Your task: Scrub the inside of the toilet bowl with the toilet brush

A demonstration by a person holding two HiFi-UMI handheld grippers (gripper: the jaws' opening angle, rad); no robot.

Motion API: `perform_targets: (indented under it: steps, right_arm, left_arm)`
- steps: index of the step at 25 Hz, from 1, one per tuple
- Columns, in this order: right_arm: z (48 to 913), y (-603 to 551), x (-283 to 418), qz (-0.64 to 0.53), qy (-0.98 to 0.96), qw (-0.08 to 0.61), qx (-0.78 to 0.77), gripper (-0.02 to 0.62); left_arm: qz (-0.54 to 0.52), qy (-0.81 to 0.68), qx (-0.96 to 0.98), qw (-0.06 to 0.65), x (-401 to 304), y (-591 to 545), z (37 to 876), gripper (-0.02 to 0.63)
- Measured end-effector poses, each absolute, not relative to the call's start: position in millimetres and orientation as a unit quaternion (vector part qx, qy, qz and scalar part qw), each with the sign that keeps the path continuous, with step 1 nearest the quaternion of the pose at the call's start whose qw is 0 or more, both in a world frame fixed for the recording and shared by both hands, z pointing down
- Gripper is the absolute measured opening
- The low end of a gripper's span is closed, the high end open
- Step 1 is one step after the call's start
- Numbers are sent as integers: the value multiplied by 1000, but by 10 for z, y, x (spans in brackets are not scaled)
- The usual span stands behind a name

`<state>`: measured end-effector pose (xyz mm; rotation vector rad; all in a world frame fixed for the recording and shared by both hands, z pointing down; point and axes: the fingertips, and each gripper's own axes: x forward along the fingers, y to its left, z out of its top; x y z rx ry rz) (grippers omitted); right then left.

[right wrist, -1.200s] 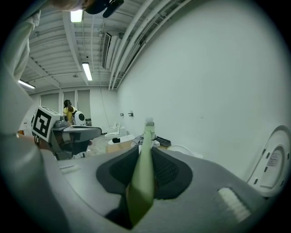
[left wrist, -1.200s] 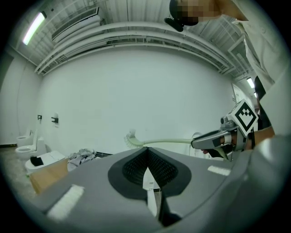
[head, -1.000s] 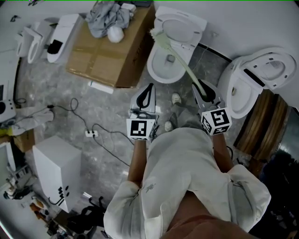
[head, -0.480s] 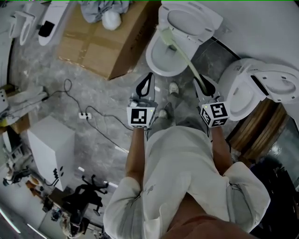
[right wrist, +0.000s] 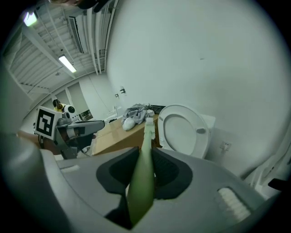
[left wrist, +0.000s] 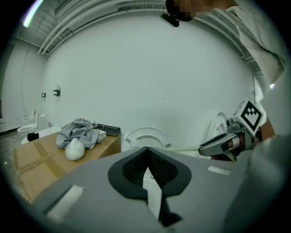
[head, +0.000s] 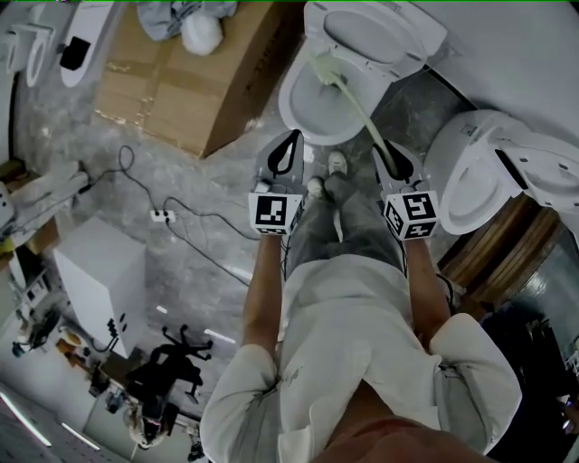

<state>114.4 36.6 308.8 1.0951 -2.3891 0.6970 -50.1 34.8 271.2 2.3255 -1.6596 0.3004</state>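
A white toilet with its lid raised stands ahead of me; the raised lid fills the middle of the right gripper view. My right gripper is shut on the pale green handle of the toilet brush. The brush head hangs over the open bowl near its back rim. The left gripper is shut with nothing in it and hovers by the bowl's front left edge. In the left gripper view the bowl shows beyond its jaws.
A brown cardboard box with grey cloth on it stands left of the toilet. A second toilet sits to the right. A cable and power strip lie on the floor at left, beside a white cabinet.
The view has closed in on the toilet. The brush head has dropped from the raised lid's edge to over the open bowl. Both grippers have stayed shut.
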Motion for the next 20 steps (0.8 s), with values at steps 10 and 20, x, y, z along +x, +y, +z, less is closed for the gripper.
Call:
perform_targets:
  steps: [10, 20]
  right_arm:
    - [3847, 279, 1137, 290, -833, 230, 411, 95]
    - [4496, 327, 987, 315, -804, 252, 436, 95]
  left_arm:
    - [121, -542, 816, 159, -490, 121, 3294, 18]
    - [132, -492, 838, 198, -543, -21, 3934, 18]
